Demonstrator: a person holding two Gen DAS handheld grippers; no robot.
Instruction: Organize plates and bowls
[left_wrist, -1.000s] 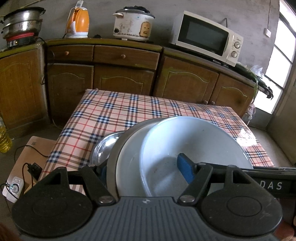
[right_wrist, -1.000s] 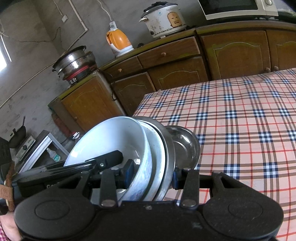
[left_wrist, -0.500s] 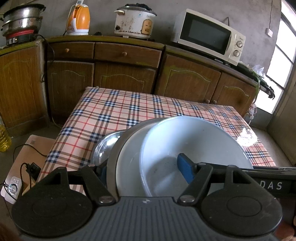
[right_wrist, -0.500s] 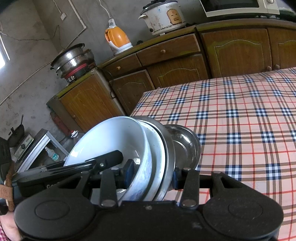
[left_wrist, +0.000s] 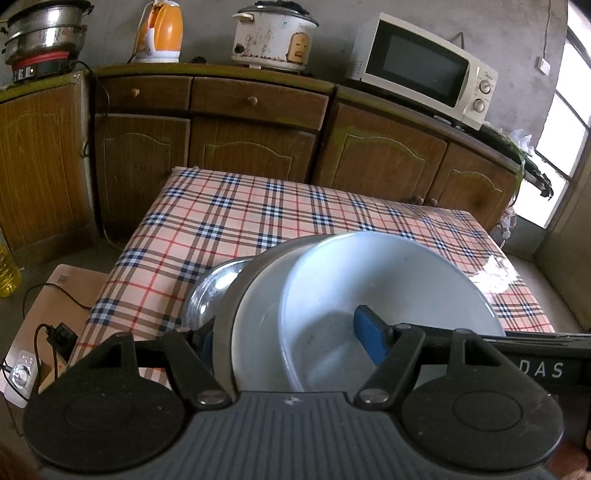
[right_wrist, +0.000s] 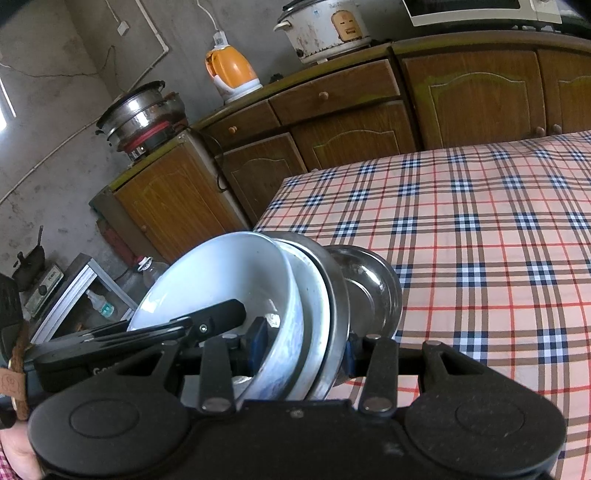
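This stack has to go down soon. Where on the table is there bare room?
The checked tablecloth is bare from the far edge by the cabinets across to the window side. Only the near-left corner is crowded, where the bowl stack and steel plate sit.

- I see the white bowl (left_wrist: 388, 295) glazed and glossy, ceramic by the look of it.
- The steel dish (right_wrist: 373, 291) behind it looks like polished metal with a dull shine.
- The surface (left_wrist: 229, 221) wears a checked cover, smooth, with a wet-looking gleam near one edge.
- My tongs (left_wrist: 291, 347) are matt black plastic with blue pads (left_wrist: 369, 339).
- The cabinets (left_wrist: 240, 147) are varnished brown wood.
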